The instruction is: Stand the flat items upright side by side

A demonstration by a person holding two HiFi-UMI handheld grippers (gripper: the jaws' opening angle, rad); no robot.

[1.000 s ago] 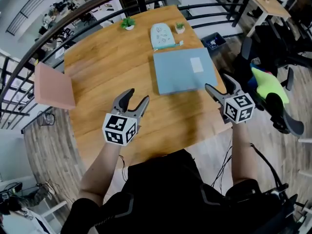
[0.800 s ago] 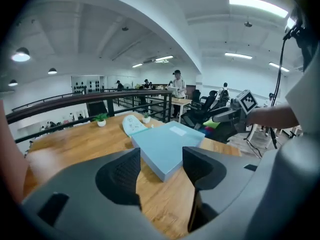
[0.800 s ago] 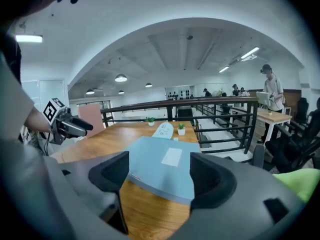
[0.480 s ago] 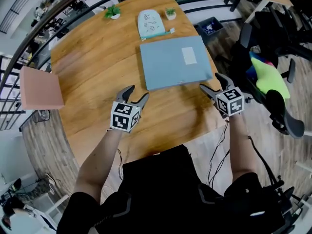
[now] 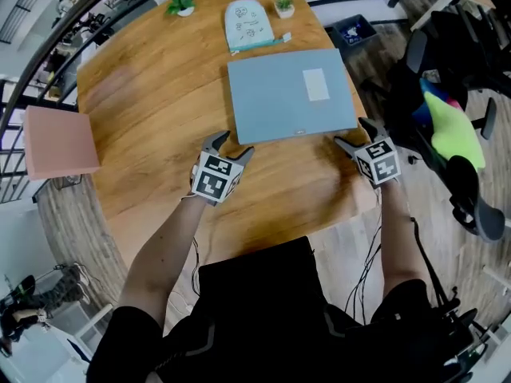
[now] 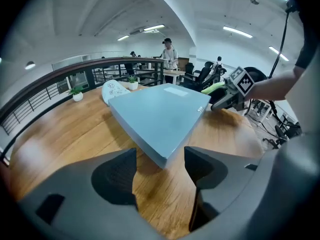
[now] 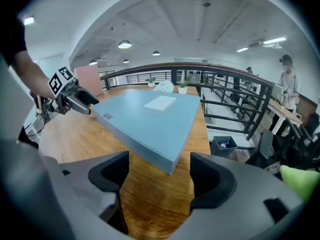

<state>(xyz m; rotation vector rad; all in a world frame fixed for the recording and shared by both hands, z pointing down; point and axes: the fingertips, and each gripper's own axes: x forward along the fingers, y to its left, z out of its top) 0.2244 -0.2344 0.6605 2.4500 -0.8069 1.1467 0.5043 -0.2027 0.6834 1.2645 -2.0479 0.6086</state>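
Note:
A flat light-blue box [image 5: 289, 94] lies on the round wooden table [image 5: 152, 94], with a white label on its top. My left gripper [image 5: 232, 144] sits at the box's near left corner. Its jaws are opening and nothing is between them. In the left gripper view that corner [image 6: 162, 159] points into the gap of the gripper [image 6: 160, 169]. My right gripper [image 5: 354, 132] stands open at the near right corner, which in the right gripper view [image 7: 170, 166] lies just ahead of the gripper [image 7: 159, 174]. A flat pink board [image 5: 60, 142] lies at the table's left edge.
A white and teal pouch [image 5: 247, 24] lies flat behind the box, between two small potted plants [image 5: 181, 4] [image 5: 283, 5]. A dark railing [image 5: 48, 30] curves round the far side. A chair with a green cloth [image 5: 451, 130] stands to the right, off the table.
Both grippers have moved forward to the blue box's near corners. The left jaws have spread a little wider. The box has not moved on the table.

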